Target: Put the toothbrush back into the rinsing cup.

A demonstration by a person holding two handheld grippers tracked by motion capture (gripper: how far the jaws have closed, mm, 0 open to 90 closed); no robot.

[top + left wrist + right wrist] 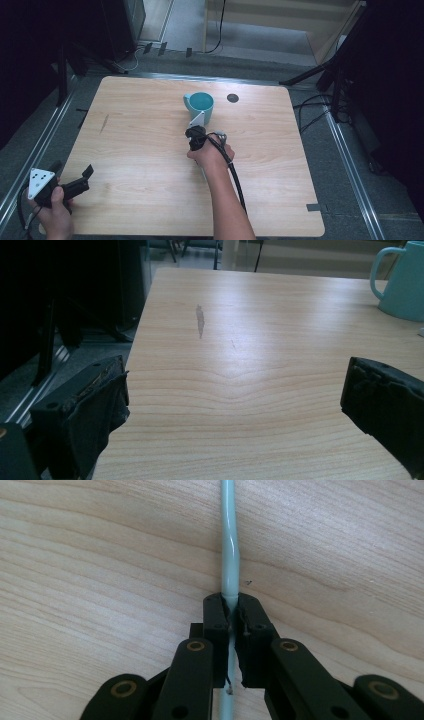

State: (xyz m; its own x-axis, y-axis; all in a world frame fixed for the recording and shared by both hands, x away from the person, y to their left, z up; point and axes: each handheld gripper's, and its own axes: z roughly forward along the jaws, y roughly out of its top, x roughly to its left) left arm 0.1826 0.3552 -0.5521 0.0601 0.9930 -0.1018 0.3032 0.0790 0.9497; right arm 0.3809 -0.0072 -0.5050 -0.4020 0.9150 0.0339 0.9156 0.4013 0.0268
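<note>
Right gripper view: our right gripper (231,625) has its jaws clamped on a thin pale green rod (229,555) lying on the wooden surface (100,580) mid-frame. High view: our left gripper (75,186) rests lower left, jaws spread wide and holding nothing; a teal mug (200,106) stands above centre.

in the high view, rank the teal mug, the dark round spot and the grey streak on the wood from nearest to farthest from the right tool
1. Teal mug: just beyond the right tool, toward the table's far edge.
2. Dark round spot: farther back, right of the mug.
3. Grey streak: well off to the left on the wood.
</note>
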